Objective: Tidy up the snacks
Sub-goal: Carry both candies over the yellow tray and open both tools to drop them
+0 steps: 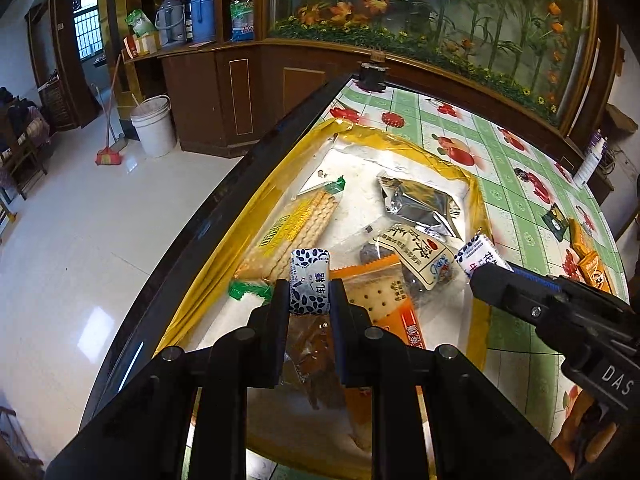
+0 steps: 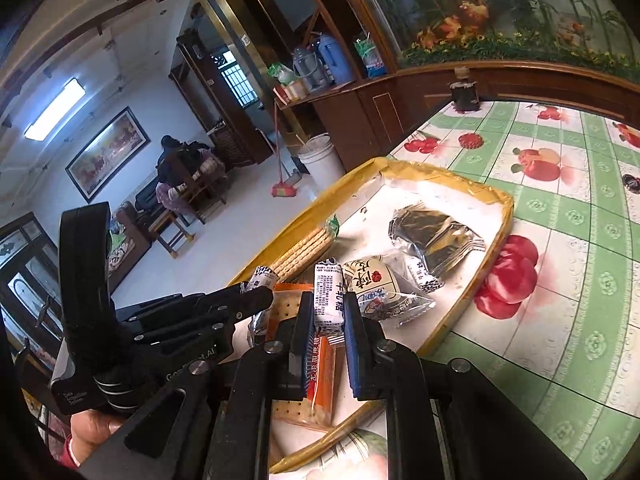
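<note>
Both grippers hung over the yellow-rimmed tray (image 1: 432, 160) at the edge of the table (image 1: 516, 200), each with a catch. The left gripper (image 1: 309, 292) had its fingers (image 1: 280, 312) clamped on a nougat candy (image 1: 309, 280) in a white wrapper with dark blue leaf print, the sweet standing upright between the pads. From the right wrist view that same gripper (image 2: 262, 292) came in from the left, the candy's end (image 2: 262, 278) poking out past its tips, a hand (image 2: 94, 428) visible beneath its handle.

The right gripper (image 2: 329, 308) was pinched tight on a second nougat candy (image 2: 329, 292), printed side facing the camera; in the left wrist view it (image 1: 486, 270) reached in from the right with that candy (image 1: 478, 254) sticking out ahead of it.

Below them the tray held a long pack of biscuits (image 1: 296, 224) with green ends, a silver foil packet (image 1: 420, 204), an orange cracker packet (image 1: 376, 292) and a clear packet with dark contents and a printed label (image 1: 412, 252). Another blue-and-white candy (image 2: 424, 276) lay beside the foil packet (image 2: 436, 240). Out on the fruit-print cloth, well apart from the tray, sat a small dark green packet (image 1: 555, 220) and some orange packets (image 1: 588, 256). A white bucket (image 1: 154, 126) and a red broom (image 1: 108, 156) stood on the floor beyond
</note>
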Available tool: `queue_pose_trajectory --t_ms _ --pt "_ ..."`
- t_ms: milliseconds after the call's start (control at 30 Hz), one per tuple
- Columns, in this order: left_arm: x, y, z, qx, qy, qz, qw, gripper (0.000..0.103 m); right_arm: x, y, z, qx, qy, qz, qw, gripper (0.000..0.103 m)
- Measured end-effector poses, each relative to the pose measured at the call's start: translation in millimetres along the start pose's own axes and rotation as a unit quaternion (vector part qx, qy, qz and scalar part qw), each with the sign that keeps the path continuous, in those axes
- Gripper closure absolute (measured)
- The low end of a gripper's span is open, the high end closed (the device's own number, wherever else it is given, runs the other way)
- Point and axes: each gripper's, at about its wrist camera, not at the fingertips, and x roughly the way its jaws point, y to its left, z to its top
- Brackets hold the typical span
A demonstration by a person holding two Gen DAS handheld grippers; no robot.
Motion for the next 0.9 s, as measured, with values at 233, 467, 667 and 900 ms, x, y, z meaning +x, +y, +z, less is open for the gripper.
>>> queue_pose_trajectory --t_ms 233,467,667,900 --pt "2 2 2 -0.001 -0.001 0.004 1.0 0.086 10 -1 -2 0.001 0.008 0.0 1.0 0.09" --pt "1 3 3 -0.003 0.0 0.004 1.0 0.086 19 -2 -4 0.003 0.016 -0.005 1.0 0.09" --pt "0 5 3 -0.01 0.004 0.003 0.9999 0.086 21 -1 -5 0.001 0.019 -0.009 1.0 0.089" --pt "-3 9 4 -0.026 0.005 0.001 0.9996 0.085 24 -1 -6 0.002 0.025 -0.011 1.0 0.086"
